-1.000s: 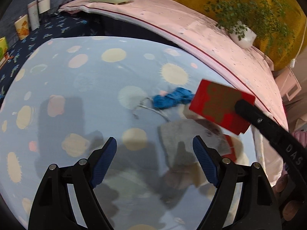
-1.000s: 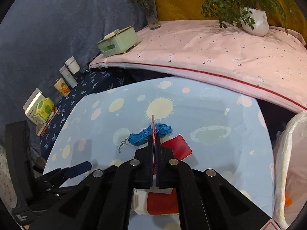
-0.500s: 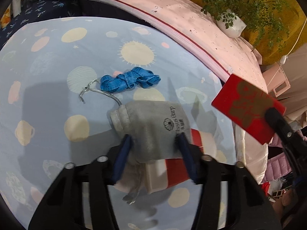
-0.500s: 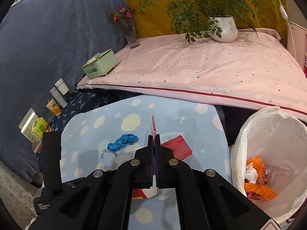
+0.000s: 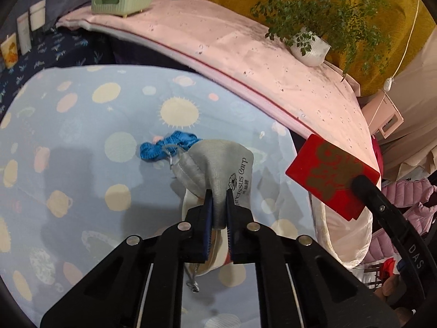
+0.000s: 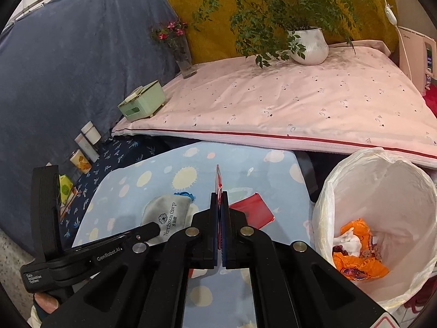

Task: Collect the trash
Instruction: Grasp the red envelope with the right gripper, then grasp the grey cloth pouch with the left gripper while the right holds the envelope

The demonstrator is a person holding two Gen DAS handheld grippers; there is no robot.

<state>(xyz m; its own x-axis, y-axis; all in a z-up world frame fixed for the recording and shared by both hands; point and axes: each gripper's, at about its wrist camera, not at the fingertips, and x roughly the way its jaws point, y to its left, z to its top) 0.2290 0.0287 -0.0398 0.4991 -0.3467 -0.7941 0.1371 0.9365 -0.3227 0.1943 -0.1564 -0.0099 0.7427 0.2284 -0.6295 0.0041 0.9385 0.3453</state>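
**Grey pouch pinched, red envelope clamped, bin beside the table**

A white plastic-lined trash bin [image 6: 382, 191] stands just beside the blue patterned table [image 6: 281, 169], on its right in the right wrist view. In it lie crumpled orange wrappers [image 6: 357, 262] and a wad of white tissue [image 6: 348, 242].

The left gripper [image 5: 218, 199] has just been closing and now pinches a grey drawstring pouch [image 5: 218, 161] between its blue pads; the pouch hangs bunched above the table. Its print reads "Narcissus Carp" beside a small flower emblem. The gripper's arm carries "GenRobot.AI" and "Data Acquisition System".

The right gripper [image 6: 219, 199] is clamped tight on a flat red envelope [image 5: 331, 176] with gold decoration, held edge-on over the table. A blue ribbon [image 5: 166, 146] lies on the cloth behind the pouch.
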